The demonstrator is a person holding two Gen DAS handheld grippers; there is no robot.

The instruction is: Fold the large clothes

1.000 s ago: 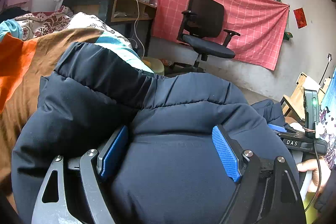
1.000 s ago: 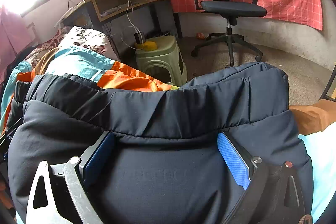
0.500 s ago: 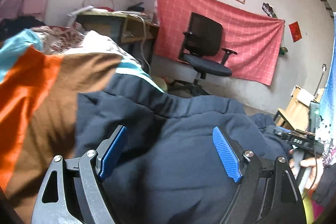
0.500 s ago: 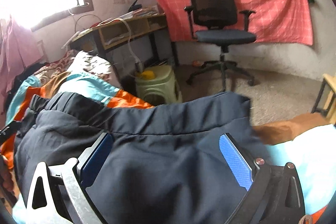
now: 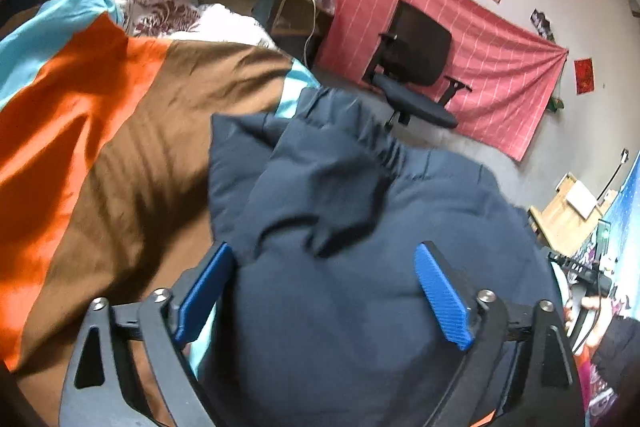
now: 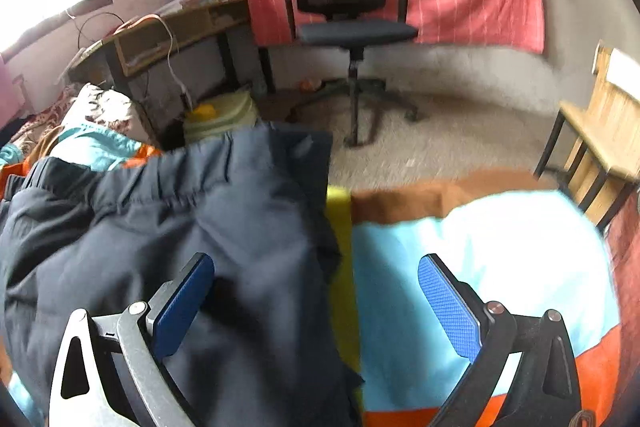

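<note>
the puffy navy quilted jacket [image 5: 360,227] lies bunched on the colour-block bedspread [image 5: 120,155] near its far edge, laid flat for folding. left gripper [image 5: 320,291] and right gripper [image 6: 316,303] hover spread wide, grasping nothing.

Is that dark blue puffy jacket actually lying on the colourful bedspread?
Touching. In the left wrist view the navy jacket rests directly on the brown-and-orange bedspread, no gap along its edge.

Matt navy padded-cloth jacket [image 5: 360,267], ribbed blue plastic fingers [image 5: 440,299]
</note>
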